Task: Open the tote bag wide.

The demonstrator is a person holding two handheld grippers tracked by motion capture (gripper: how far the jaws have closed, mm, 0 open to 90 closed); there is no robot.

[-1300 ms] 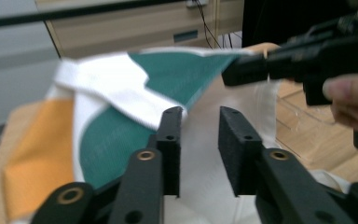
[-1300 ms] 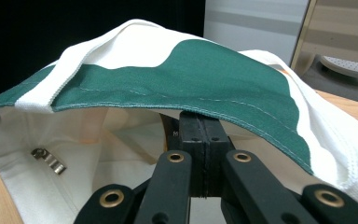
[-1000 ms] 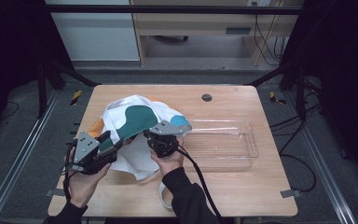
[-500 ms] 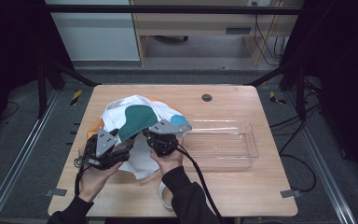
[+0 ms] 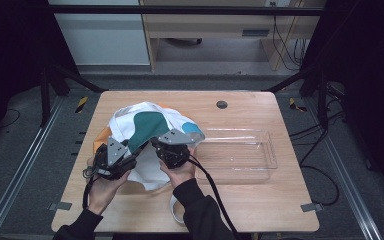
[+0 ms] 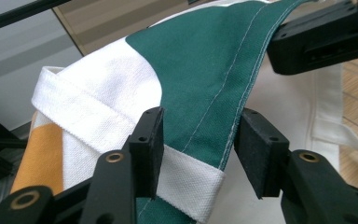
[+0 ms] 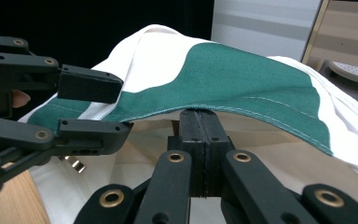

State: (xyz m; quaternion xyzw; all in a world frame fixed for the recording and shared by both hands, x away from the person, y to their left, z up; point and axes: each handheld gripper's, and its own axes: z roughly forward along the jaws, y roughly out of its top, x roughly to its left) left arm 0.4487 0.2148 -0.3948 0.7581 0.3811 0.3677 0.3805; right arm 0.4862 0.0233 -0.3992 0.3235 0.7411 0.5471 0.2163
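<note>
A cloth bag point(image 5: 147, 122) in white, green and orange lies bunched on the left half of the wooden table point(image 5: 260, 110). My right gripper point(image 7: 199, 114) is shut on the stitched edge of its green panel point(image 7: 242, 65) and holds that edge lifted. My left gripper point(image 6: 198, 135) is open, one jaw on each side of the same green edge where a white strap point(image 6: 88, 112) crosses it. From above, the left gripper point(image 5: 132, 152) sits just left of the right gripper point(image 5: 162, 145), both at the bag's near side.
A clear plastic tray point(image 5: 237, 155) lies right of the bag, close to the right hand. A white strap loop point(image 5: 172, 205) trails near the table's front edge. A small dark grommet point(image 5: 222, 104) is set in the far side of the table.
My left gripper has moved right, from the bag's left side up to the lifted green edge beside the right gripper. The right gripper has kept its hold in place.
</note>
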